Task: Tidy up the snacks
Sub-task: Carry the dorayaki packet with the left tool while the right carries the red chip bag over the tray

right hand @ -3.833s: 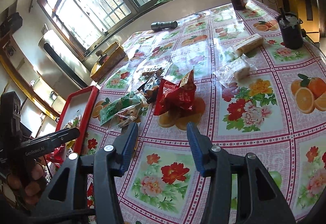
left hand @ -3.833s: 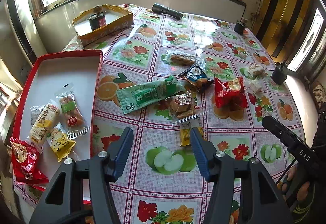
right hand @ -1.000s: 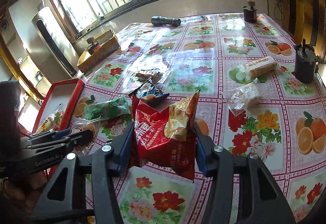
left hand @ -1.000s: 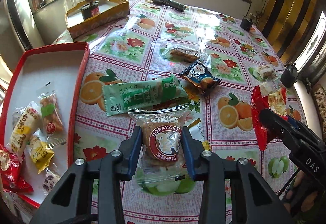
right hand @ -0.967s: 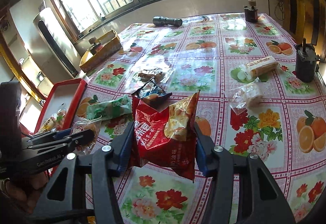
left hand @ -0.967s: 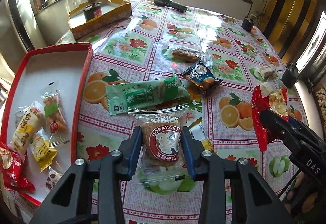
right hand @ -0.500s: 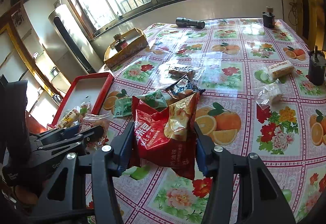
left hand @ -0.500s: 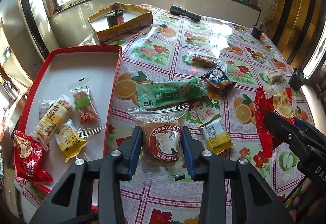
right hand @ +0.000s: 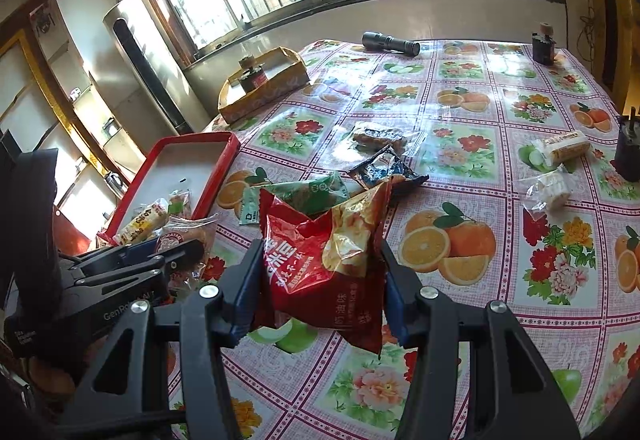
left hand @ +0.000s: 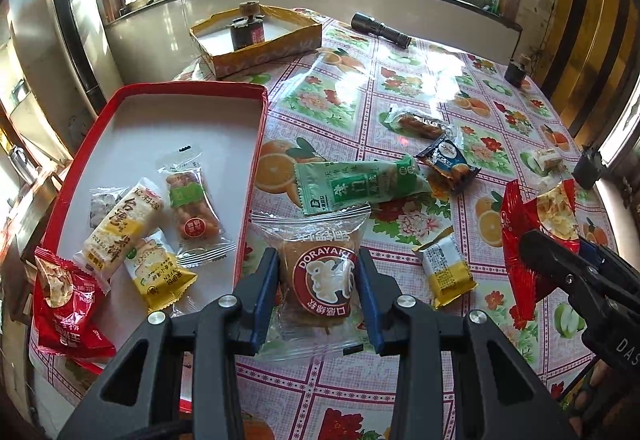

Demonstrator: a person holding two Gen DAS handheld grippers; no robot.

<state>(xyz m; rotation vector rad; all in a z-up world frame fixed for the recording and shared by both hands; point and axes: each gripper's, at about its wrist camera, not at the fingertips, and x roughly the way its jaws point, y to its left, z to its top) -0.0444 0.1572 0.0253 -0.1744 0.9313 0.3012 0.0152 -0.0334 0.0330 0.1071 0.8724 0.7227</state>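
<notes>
Both packets are up off the table now and I've swung them over toward the tray side since a second ago; the red tray fills way more of the left view than it did.

My left claw (left hand: pixel 318 282) is clamped narrow on the dorayaki packet (left hand: pixel 320 272), pads squeezing the cake through the clear wrapper, packet hanging above the cloth just right of the red tray (left hand: pixel 262 111) rim. My right claw (right hand: pixel 320 280) is pinched on the red chip bag (right hand: pixel 324 252), which sticks up crumpled between the fingers, off to the right of the left claw and behind it from the tray.

Ahead of the left claw sits the green packet (left hand: pixel 360 185), with the dark blue snack (left hand: pixel 448 159) and a clear-wrapped bar (left hand: pixel 418 123) beyond it. The small yellow packet (left hand: pixel 446 270) lies just right of the claw. Down-left, inside the tray, several snacks are already bunched at the near end.

What worries me:
- That wrapper is slick, so the dorayaki could slip out before I clear the rim.
- Coming in low could catch the rim and shove the tray.
- Dropping onto the pile near the tray's edge might bounce something out.
- Both claws heading the same way could bump each other.
</notes>
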